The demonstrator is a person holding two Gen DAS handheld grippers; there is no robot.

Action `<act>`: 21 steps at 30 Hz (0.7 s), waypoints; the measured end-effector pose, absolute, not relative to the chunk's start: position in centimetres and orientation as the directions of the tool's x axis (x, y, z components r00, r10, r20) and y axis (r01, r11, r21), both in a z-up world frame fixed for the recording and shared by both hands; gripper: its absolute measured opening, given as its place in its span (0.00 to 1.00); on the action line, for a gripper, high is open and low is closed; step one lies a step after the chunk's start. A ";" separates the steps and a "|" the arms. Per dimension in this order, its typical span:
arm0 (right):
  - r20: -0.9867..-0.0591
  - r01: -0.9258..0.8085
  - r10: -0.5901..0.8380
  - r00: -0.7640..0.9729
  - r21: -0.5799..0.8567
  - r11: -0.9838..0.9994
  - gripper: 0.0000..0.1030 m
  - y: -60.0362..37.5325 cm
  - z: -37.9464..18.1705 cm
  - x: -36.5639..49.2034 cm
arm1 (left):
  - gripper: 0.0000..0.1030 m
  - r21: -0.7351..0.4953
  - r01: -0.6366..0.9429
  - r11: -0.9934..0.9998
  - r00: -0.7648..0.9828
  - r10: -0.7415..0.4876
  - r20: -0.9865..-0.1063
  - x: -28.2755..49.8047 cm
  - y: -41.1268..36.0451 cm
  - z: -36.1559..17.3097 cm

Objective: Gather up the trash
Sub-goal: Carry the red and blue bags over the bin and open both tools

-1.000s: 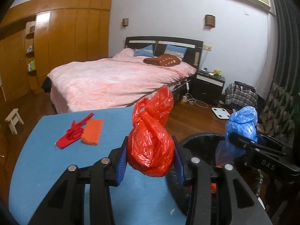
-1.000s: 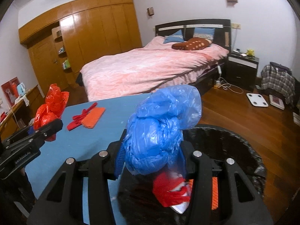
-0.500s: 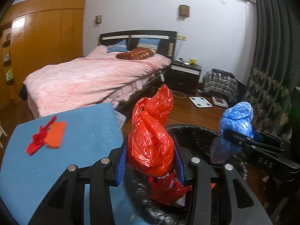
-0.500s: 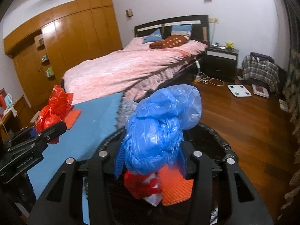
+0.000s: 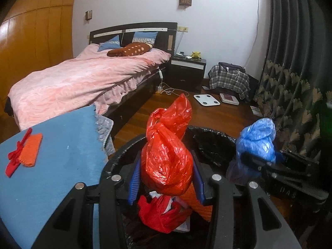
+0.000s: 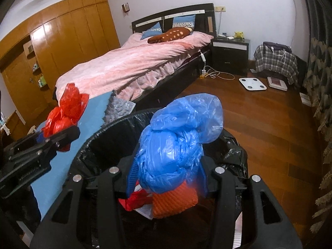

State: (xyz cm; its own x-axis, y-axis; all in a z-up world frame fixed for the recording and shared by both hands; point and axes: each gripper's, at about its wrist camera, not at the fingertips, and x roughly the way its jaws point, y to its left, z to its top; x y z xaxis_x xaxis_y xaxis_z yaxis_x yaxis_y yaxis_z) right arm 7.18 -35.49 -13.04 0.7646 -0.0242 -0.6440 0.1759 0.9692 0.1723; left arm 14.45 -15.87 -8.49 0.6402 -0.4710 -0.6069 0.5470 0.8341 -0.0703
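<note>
Black-lined trash bin [image 5: 209,143], beside the blue table [image 5: 62,166], contains red crumpled trash [image 5: 159,213] and an orange ribbed piece [image 6: 174,201]; its depths are hidden behind the grippers. Above its opening, the left gripper [image 5: 166,180] clamps a knotted red bag [image 5: 166,157] and the right gripper [image 6: 168,176] clamps a knotted blue bag [image 6: 176,145]. Both bags stand upright, knotted ends uppermost; their undersides are cut off by the blue pads.

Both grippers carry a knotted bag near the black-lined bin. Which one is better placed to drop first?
Probably right. The right gripper holds the blue bag over the bin opening, trash directly beneath. The left gripper holds the red bag nearer the bin's table-side rim.
</note>
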 end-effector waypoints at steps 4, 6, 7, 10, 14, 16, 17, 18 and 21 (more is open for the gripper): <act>-0.661 0.181 -0.022 0.750 0.173 0.968 0.45 -35.6 -14.0 7.4 | 0.43 -0.081 0.548 0.832 0.630 -0.474 -0.615 15.3 -16.6 -8.8; -0.668 0.183 -0.022 0.744 0.172 0.968 0.45 -35.7 -14.4 7.6 | 0.43 -0.083 0.555 0.828 0.623 -0.479 -0.618 15.6 -16.8 -8.9; -0.671 0.184 -0.021 0.741 0.173 0.968 0.47 -35.7 -14.5 7.7 | 0.45 -0.083 0.561 0.824 0.618 -0.483 -0.620 15.7 -16.9 -9.0; -0.676 0.193 -0.028 0.737 0.169 0.967 0.62 -35.6 -14.7 7.7 | 0.64 -0.092 0.575 0.813 0.602 -0.497 -0.625 16.0 -16.8 -9.0; -0.668 0.213 -0.056 0.742 0.156 0.964 0.84 -35.6 -14.4 7.5 | 0.73 -0.113 0.569 0.815 0.605 -0.507 -0.614 16.0 -16.0 -8.7; -0.662 0.218 -0.066 0.747 0.150 0.964 0.87 -35.7 -14.1 7.4 | 0.79 -0.116 0.560 0.820 0.616 -0.506 -0.605 16.0 -15.6 -8.3; -0.660 0.216 -0.066 0.748 0.149 0.965 0.88 -35.7 -14.0 7.2 | 0.80 -0.115 0.556 0.824 0.623 -0.504 -0.599 15.9 -15.2 -8.0; -0.659 0.217 -0.068 0.749 0.147 0.965 0.89 -35.8 -13.9 7.2 | 0.82 -0.111 0.552 0.827 0.631 -0.501 -0.592 15.9 -14.7 -7.7; -0.647 0.221 -0.071 0.759 0.153 0.963 0.92 -35.6 -13.2 6.8 | 0.87 -0.098 0.539 0.836 0.654 -0.490 -0.577 15.7 -13.5 -6.9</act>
